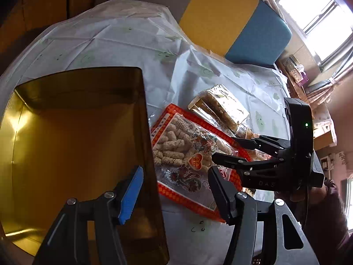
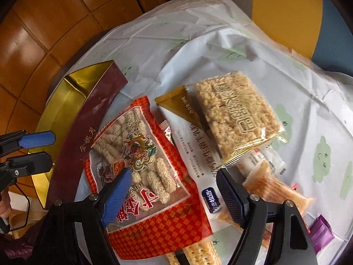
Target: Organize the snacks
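There, at the left, stood the open rectangular tin with a gold inside and dark red outer wall (image 2: pixel 88 119), resting on the white plastic tablecloth printed with pale green cloud faces (image 2: pixel 304 101). The left gripper (image 1: pixel 176 190) hung over the tin's right wall, its jaws apart and gripping nothing. Just right of the tin lay the red diamond-patterned bag of sesame-coated sticks (image 2: pixel 141 176), touching it or nearly so. The right gripper (image 2: pixel 176 190) hovered over this bag's right half, jaws parted with no pad pressing on it. Farther right, a clear gold-edged pack of puffed rice cake (image 2: pixel 238 114) lay atop a white wrapped bar (image 2: pixel 196 154). Nearer, an orange snack packet (image 2: pixel 278 190) and a small purple wrapper (image 2: pixel 322 234) lay apart.
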Tool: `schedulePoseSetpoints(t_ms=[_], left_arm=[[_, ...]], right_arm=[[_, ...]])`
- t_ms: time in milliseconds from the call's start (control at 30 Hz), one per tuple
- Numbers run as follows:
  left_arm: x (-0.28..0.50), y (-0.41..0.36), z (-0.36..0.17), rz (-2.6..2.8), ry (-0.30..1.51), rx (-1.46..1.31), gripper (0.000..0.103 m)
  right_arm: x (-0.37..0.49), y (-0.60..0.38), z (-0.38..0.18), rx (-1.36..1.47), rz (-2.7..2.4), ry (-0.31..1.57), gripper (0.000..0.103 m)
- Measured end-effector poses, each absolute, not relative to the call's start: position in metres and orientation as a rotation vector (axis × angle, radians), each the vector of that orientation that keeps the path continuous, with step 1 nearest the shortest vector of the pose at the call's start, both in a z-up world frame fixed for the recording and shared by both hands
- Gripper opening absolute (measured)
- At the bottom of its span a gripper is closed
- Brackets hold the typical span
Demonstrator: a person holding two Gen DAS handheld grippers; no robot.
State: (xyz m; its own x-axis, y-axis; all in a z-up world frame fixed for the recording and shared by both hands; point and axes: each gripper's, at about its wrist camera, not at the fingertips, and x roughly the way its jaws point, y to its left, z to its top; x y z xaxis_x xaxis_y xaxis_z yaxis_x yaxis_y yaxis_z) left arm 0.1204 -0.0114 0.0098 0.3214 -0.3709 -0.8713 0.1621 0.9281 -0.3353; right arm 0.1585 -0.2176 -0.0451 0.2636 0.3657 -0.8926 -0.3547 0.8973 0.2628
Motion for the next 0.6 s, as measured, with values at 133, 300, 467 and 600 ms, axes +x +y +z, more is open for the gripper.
schedulePoseSetpoints(t_ms=[133,300,467,600], left_arm=[[0.116,0.003,0.008,-0.331,1.178,-0.222,0.062],[0.108,0.001,0.008,-0.332,1.156,-0.200,0.062],[0.096,-0.007,0.012,-0.358,1.125,-0.168,0.062],[0.086,-0.013,0.013,-0.376,1.113,-0.146,0.062]], right_arm=[[0.157,-0.194,-0.044,-0.146,0.541,1.227,0.046],[0.161,-0.195,-0.043,-0.254,0.510,1.198,0.014],[0.145,-0.191,-0.036,-0.339,0.493,1.161,0.009],[0.121,-0.204,-0.013,-0.310,0.446,1.111,0.005]])
